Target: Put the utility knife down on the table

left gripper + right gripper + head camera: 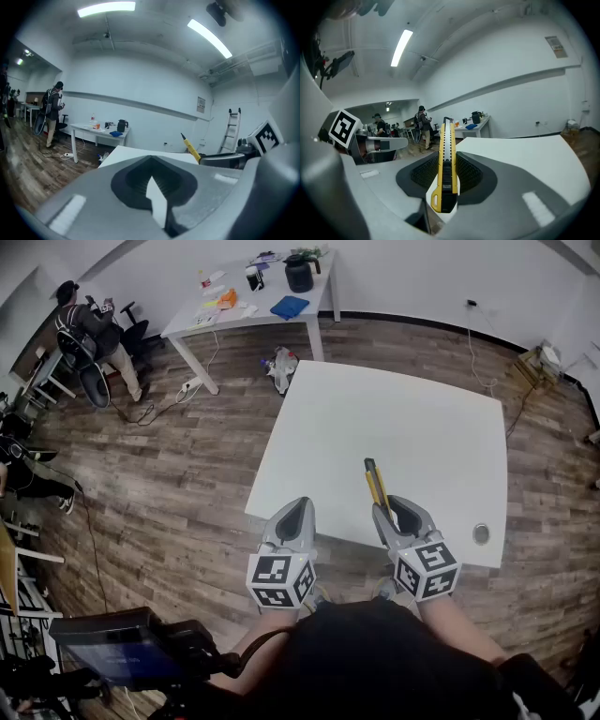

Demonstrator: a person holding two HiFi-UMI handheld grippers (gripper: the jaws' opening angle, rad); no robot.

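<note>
A yellow and black utility knife [374,485] sticks forward out of my right gripper [395,515], which is shut on it just above the near edge of the white table [394,437]. In the right gripper view the knife [446,164] stands clamped between the two dark ribbed pads, its tip pointing away. My left gripper [296,519] hovers at the table's near left edge, shut with nothing in it; its pads [161,194] meet in the left gripper view, where the knife [190,146] shows at the right.
A second white table [246,296] at the back carries a black kettle [298,273], a blue cloth [289,307] and small items. A person [89,334] stands at the far left near office chairs. A small round fitting [481,533] sits near the main table's near right edge. A ladder [231,129] leans on the wall.
</note>
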